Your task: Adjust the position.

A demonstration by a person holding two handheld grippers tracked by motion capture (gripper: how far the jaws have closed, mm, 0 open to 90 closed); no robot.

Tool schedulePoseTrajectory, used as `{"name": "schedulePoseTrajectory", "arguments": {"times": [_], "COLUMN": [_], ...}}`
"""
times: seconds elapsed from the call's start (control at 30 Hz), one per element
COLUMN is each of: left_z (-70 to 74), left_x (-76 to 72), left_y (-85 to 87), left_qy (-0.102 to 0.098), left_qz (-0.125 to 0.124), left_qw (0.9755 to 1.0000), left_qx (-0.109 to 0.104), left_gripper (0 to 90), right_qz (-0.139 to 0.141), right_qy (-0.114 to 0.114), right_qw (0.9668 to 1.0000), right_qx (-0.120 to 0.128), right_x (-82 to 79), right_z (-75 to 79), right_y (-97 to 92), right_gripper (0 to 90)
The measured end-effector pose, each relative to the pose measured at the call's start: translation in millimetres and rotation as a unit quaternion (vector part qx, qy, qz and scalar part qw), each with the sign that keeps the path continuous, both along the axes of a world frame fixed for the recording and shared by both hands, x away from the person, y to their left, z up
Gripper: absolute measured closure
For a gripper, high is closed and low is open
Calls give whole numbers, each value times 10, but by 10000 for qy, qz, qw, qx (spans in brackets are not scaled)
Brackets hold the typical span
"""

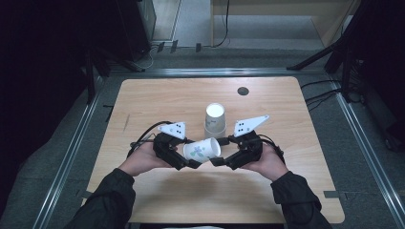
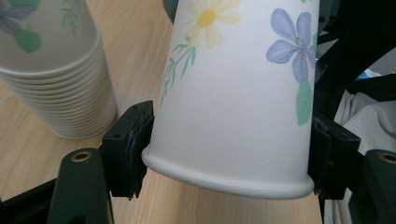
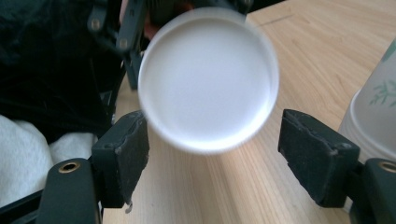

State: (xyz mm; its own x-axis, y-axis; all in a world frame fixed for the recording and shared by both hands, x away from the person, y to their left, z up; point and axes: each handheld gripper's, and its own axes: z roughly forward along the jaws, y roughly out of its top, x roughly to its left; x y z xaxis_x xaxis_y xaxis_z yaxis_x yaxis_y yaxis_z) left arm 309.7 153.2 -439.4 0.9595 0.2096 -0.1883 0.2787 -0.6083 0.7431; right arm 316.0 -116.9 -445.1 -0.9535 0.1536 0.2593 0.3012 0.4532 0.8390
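Note:
A flowered white paper cup (image 1: 201,150) lies on its side in the air between my two grippers, just above the table's near middle. My left gripper (image 1: 190,155) is shut on the cup (image 2: 233,93), its pads (image 2: 132,140) pressing the wall just above the rolled rim. The cup's white base (image 3: 208,84) faces my right gripper (image 3: 219,156), which stands open with the pads (image 3: 122,156) either side of the base and a clear gap at the right one. In the high view the right gripper (image 1: 222,150) sits at the cup's right end.
An upside-down stack of matching paper cups (image 1: 215,120) stands on the wooden table (image 1: 153,95) just behind the held cup, close to both grippers (image 2: 56,84) (image 3: 373,116). A small dark round hole (image 1: 243,90) marks the far right of the tabletop.

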Motion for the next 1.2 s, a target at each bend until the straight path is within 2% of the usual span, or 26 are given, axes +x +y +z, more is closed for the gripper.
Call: {"name": "schedulePoseTrajectory", "arguments": {"times": [0.07, 0.17, 0.33, 0.47, 0.67, 0.9, 1.1, 1.2], "left_z": [20, 45, 68, 43, -29, -78, -111, -114], "left_x": [10, 29, 39, 34, 8, 1, -30, -37], "left_y": [13, 28, 5, -58, -176, -277, -340, -355], "left_qy": [-47, -126, -138, -267, -273, -218, -263, -241], "left_qz": [56, 15, -103, -211, -384, -475, -580, -600], "left_qw": [9999, 9990, 9978, 9942, 9893, 9868, 9830, 9827], "left_qx": [135, 439, 648, 1019, 1384, 1530, 1724, 1734], "left_gripper": [274, 275, 276, 276, 275, 271, 271, 271], "right_qz": [26, 62, 95, 94, 119, 230, 359, 405], "right_qy": [-3, -65, -91, -81, -97, -82, -95, -65], "right_qw": [9999, 9997, 9994, 9992, 9992, 9987, 9975, 9971], "right_qx": [-101, -207, -330, -369, -380, -438, -596, -634], "right_x": [-10, -24, -25, -28, -26, -46, -51, -55], "right_z": [-18, -45, -88, -97, -111, -142, -201, -212], "right_y": [3, 29, 68, 83, 97, 180, 253, 272], "right_gripper": [247, 247, 247, 247, 247, 257, 286, 309]}}
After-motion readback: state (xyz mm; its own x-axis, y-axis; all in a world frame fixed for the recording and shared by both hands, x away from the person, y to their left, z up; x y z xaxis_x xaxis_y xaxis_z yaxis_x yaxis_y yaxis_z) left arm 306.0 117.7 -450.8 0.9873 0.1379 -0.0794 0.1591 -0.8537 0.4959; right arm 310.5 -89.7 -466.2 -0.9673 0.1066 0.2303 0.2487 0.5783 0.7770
